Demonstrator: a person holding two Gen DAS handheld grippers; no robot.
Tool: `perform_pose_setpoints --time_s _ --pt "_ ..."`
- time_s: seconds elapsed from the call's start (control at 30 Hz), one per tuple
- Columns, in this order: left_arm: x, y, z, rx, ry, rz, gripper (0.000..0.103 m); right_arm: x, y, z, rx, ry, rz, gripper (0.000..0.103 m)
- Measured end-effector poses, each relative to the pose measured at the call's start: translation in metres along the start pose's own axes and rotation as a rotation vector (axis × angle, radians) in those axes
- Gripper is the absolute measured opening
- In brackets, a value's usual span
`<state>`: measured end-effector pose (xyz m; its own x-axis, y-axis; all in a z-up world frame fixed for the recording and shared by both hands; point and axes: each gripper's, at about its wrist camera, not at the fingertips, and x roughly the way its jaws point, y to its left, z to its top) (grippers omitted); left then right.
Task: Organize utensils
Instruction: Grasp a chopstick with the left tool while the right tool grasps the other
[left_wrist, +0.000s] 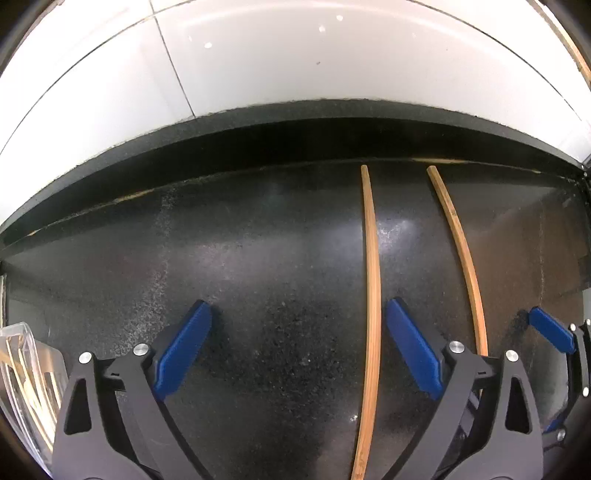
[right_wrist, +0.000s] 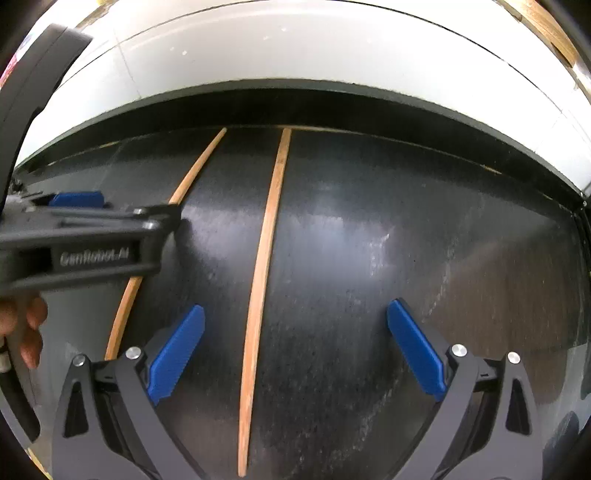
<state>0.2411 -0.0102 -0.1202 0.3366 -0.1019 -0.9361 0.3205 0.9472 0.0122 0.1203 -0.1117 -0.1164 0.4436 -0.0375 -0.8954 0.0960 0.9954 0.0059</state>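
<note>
Two wooden chopsticks lie apart on the black counter, running front to back. In the left wrist view the nearer chopstick (left_wrist: 373, 295) lies between my open left gripper's (left_wrist: 297, 314) jaws, close to the right finger, and the second chopstick (left_wrist: 466, 266) lies outside it to the right. In the right wrist view the second chopstick (right_wrist: 263, 280) lies between my open right gripper's (right_wrist: 295, 314) jaws, left of centre. The first chopstick (right_wrist: 188, 181) runs under the left gripper body (right_wrist: 85, 240). Both grippers are empty, above the counter.
A clear plastic container (left_wrist: 26, 373) holding several wooden sticks sits at the lower left of the left wrist view. A white tiled wall (left_wrist: 295, 55) rises behind the counter's raised black back edge (left_wrist: 295, 122). The right gripper's blue finger (left_wrist: 550, 328) shows at the right.
</note>
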Motion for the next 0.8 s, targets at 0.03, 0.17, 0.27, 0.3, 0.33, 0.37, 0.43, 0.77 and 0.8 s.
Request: perform_pose_setpoints --time_s 0.03,0.17,0.27,0.3,0.33,0.37,0.43,0.77,0.8 --pt "0.0 0.0 0.0 0.002 0.0 0.0 0.092 0.001 -0.001 0.002 0.0 -0.005 -0.001 0.096" --pt "-0.003 0.002 0.001 0.009 -0.002 -0.003 0.089 0.005 -0.006 0.01 -0.005 -0.023 0.0 0.097" --pt "-0.006 0.003 -0.001 0.02 -0.01 -0.005 0.087 0.009 -0.012 0.018 -0.005 -0.037 -0.001 0.097" --pt "-0.007 0.003 -0.002 0.021 -0.01 -0.005 0.087 0.01 -0.015 0.022 -0.002 -0.038 -0.003 0.097" --pt "-0.008 0.004 -0.004 0.021 -0.011 -0.005 0.086 0.012 -0.017 0.026 -0.001 -0.04 -0.004 0.097" --pt "-0.009 0.006 -0.007 0.019 -0.012 -0.006 0.084 0.013 -0.018 0.03 -0.004 -0.04 -0.003 0.098" --pt "-0.012 0.01 -0.009 0.007 -0.014 -0.005 0.08 0.014 -0.019 0.032 -0.029 -0.049 0.007 0.098" --pt "-0.019 0.03 -0.018 0.027 -0.038 -0.006 0.037 0.013 -0.018 0.036 -0.062 -0.066 0.027 0.097" --pt "-0.021 0.033 -0.017 0.021 -0.045 0.0 0.027 0.013 -0.019 0.036 -0.058 -0.067 0.027 0.097"
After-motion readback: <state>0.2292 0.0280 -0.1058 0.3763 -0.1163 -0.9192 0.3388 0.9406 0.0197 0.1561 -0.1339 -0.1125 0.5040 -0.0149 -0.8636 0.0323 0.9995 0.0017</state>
